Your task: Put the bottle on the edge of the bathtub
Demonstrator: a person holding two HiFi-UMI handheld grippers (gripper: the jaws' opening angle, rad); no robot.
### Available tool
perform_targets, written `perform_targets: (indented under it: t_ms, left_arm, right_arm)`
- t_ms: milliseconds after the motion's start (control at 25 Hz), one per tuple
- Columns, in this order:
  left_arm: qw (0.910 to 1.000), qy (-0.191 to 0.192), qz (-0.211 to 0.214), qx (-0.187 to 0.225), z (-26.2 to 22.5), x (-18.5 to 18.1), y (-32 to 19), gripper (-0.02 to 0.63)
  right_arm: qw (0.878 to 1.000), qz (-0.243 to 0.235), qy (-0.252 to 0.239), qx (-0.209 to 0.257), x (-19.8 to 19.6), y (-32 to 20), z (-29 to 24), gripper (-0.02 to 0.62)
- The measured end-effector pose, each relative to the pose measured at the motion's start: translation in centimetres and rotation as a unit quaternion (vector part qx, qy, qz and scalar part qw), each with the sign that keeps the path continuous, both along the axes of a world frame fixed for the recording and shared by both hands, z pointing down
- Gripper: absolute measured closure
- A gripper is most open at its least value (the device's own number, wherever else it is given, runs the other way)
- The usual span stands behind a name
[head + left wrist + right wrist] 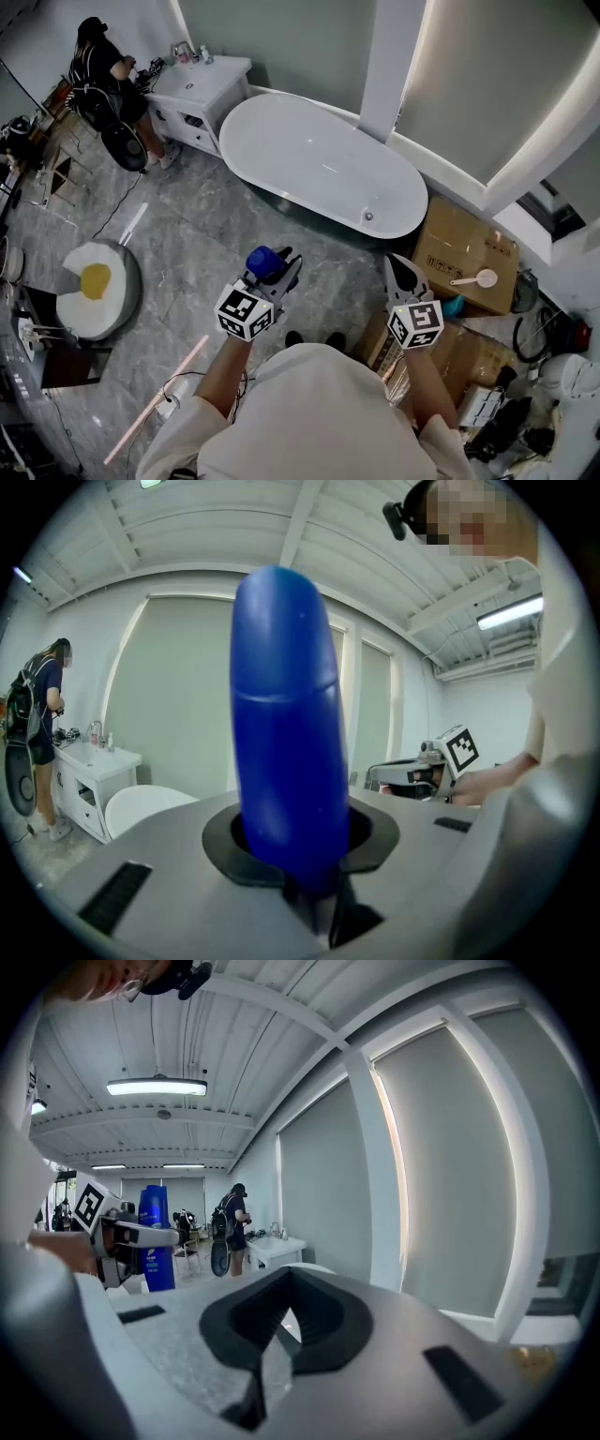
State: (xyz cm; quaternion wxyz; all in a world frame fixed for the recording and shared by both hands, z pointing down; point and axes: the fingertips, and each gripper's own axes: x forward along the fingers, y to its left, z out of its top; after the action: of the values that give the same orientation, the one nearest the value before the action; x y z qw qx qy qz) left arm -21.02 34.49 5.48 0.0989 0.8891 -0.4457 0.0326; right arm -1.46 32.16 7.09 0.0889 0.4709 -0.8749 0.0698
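The left gripper (279, 269) clamps the blue bottle (264, 260) mid-carry (right gripper (401, 272) closed, empty), and it probably needs setting upright on the far bathtub (309, 155) rim.

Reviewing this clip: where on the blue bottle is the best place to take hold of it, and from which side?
Grip the blue bottle on its body below the cap, from the side with jaws level, as the left gripper holds it. It stands tall, slim and upright, so a side grip likely keeps its base free for setting down.
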Motion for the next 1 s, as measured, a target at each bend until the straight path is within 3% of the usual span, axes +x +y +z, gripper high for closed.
perform_targets:
  t_ms: [520, 1000]
  left_arm:
    - [0.9997, -0.012, -0.018, -0.015, 2.1, 3.5, 0.1, 0.512]
    - [0.9987, 0.008, -0.042, -0.027, 3.8, 6.5, -0.4, 0.514]
  right_arm:
    - [0.999, -0.015, -0.014, -0.029, 4.4, -0.5, 3.1, 0.593]
    - [0.998, -0.030, -0.010, -0.055, 7.8, -2.1, 6.1, 0.594]
